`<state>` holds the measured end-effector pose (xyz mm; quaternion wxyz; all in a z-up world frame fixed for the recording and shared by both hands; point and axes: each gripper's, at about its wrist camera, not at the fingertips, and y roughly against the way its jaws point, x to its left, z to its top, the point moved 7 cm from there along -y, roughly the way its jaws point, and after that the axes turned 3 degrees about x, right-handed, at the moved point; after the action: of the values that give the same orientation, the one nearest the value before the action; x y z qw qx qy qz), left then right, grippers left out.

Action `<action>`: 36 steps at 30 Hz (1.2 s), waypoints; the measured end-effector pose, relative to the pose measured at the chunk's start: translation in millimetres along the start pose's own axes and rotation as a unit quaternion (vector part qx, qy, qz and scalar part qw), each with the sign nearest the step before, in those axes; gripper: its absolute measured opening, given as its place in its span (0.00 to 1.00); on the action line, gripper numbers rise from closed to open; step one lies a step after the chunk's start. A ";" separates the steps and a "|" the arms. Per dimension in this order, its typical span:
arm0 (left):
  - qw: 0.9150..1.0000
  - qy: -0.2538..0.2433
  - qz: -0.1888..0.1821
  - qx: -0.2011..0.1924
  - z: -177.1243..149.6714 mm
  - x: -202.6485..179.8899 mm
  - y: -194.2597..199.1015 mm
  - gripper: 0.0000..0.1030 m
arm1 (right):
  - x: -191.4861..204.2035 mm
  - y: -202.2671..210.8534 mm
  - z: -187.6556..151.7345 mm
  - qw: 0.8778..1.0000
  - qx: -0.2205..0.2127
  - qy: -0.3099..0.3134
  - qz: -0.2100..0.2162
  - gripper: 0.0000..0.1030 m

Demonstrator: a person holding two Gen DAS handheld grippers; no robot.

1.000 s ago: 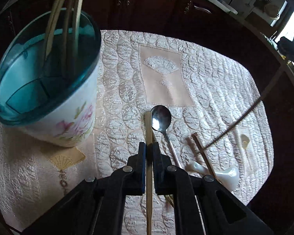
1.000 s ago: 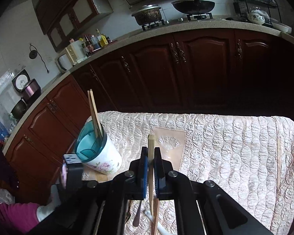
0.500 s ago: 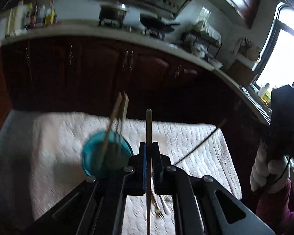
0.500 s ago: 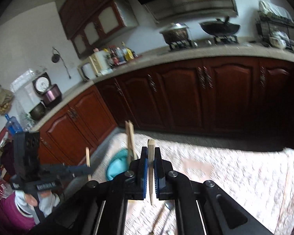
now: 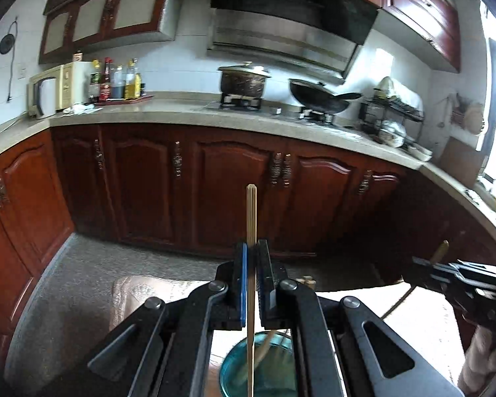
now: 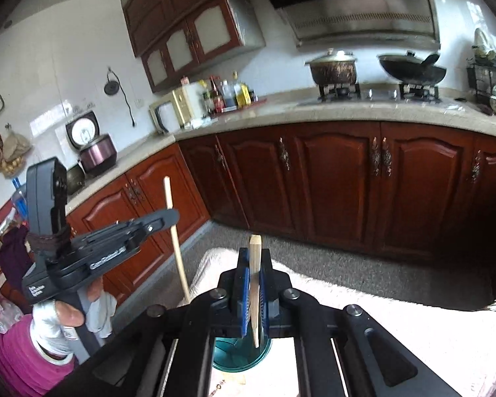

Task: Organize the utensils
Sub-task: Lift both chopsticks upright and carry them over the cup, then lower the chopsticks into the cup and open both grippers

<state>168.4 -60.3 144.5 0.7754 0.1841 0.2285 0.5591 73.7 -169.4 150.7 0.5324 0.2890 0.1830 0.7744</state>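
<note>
- Both grippers have risen since a second ago: then they were low over the quilted table, now they look out at the cabinets [image 5: 234,192] and counter [image 5: 168,112], with the table only at the bottom edge of each view.
- Left chopstick [image 5: 250,231] stands upright, pinched in the closed left gripper [image 5: 252,284]; its lower end hangs over the teal cup [image 5: 234,377] (blurred here).
- Right chopstick [image 6: 255,264] is clamped upright in the closed right gripper [image 6: 254,294], its tip pointing down at the cup [image 6: 238,354] below.
- From the right view, the left gripper [image 6: 168,218] is off to the left, held by a gloved hand [image 6: 66,317], its chopstick [image 6: 177,248] tilted slightly.
- Cloth [image 6: 396,317] covers the table under both tools.
- Pot [image 5: 244,79] and wok [image 5: 320,99] sit on the stove beyond.
</note>
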 end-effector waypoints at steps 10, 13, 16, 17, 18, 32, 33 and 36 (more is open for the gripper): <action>1.000 0.011 0.009 -0.008 -16.0 16.2 -35.1 0.05 | -18.3 -85.7 -43.0 0.996 0.085 -0.017 0.004 0.06; 1.000 0.008 0.004 -0.014 -10.6 16.5 -34.5 0.05 | -21.7 -96.3 -48.7 0.996 0.091 -0.017 0.006 0.06; 1.000 -0.003 0.003 -0.007 -12.3 12.9 -38.8 0.05 | -25.0 -103.2 -49.7 0.995 0.095 -0.021 0.006 0.06; 1.000 -0.004 0.004 -0.002 -15.2 11.9 -40.8 0.05 | -25.3 -105.0 -51.6 0.995 0.096 -0.023 0.007 0.06; 1.000 -0.003 0.004 0.005 -18.7 11.5 -43.2 0.05 | -25.9 -107.3 -53.1 0.995 0.097 -0.024 0.008 0.06; 0.996 0.015 0.004 0.085 -75.1 12.1 -65.0 0.06 | -30.5 -109.2 -57.2 0.996 0.077 -0.048 0.016 0.22; 0.996 0.016 0.004 0.088 -77.2 12.8 -65.1 0.10 | -31.5 -108.6 -58.5 0.996 0.078 -0.050 0.015 0.23; 0.996 0.021 0.004 0.090 -83.2 14.8 -63.5 0.35 | -36.8 -103.8 -62.3 0.995 0.078 -0.059 0.012 0.25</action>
<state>175.4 -63.2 39.1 0.7486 0.2423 0.2937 0.5427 118.1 -164.2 32.3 0.5086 0.3767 0.2079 0.7458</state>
